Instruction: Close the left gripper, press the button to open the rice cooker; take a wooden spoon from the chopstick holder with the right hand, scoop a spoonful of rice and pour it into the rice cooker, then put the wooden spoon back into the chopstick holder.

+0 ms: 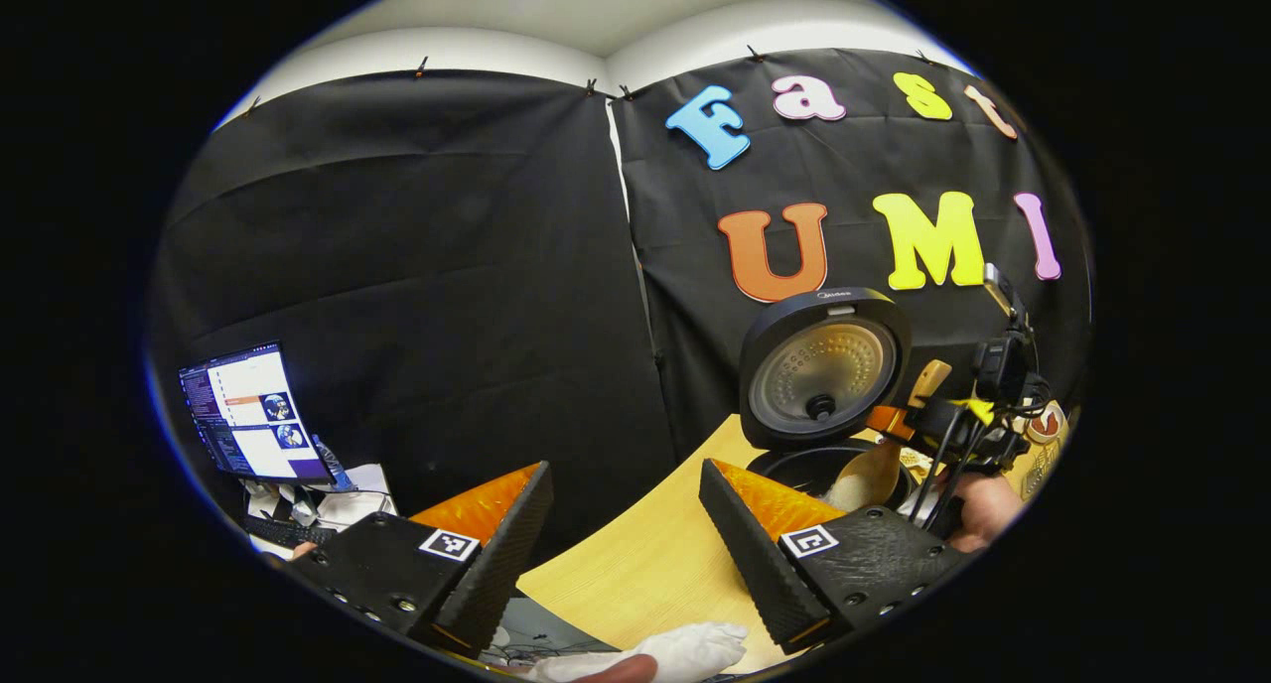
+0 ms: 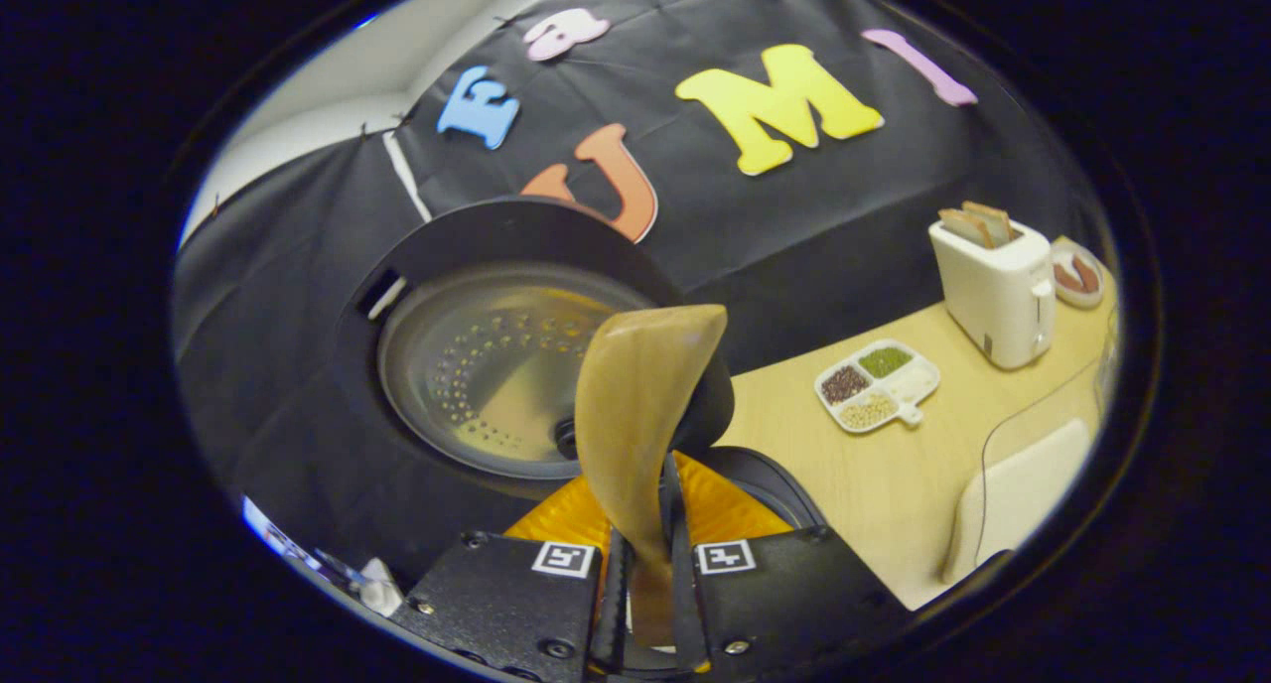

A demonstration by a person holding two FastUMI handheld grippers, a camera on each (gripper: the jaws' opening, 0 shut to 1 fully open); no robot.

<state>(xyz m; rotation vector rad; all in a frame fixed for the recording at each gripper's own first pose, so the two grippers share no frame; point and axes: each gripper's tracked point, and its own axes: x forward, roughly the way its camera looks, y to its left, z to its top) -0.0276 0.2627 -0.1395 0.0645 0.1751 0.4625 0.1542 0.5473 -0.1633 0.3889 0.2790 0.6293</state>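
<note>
While the rice cooker [image 2: 496, 365] is standing with its lid flipped up, the right gripper [image 2: 645, 564] is holding the wooden spoon [image 2: 640, 405]. Its two fingers are pinching the spoon's handle from both sides, and the handle is sitting tight in the thin gap between them. In the right gripper view, the spoon bowl is pointing up toward 12 o'clock, right in front of the shiny inside of the lid. The dark rim of the pot is peeking out just behind the fingers, toward 1 o'clock. At 3 o'clock from the spoon, a small white tray [image 2: 879, 385] with four kinds of grains is resting on the wooden table [image 2: 894, 484]. A white toaster [image 2: 993, 286] with bread in it is standing farther off, at about 2 o'clock.

In the left gripper view, the left gripper [image 1: 626, 524] is hanging over the near edge of the table, and its fingers are spread wide apart with nothing between them. The rice cooker [image 1: 819, 375] is sitting at 2 o'clock from it. The right gripper [image 1: 899, 423] is tipping the wooden spoon [image 1: 864, 477] down over the open pot. A laptop [image 1: 253, 415] is glowing at 9 o'clock, away from the table.
</note>
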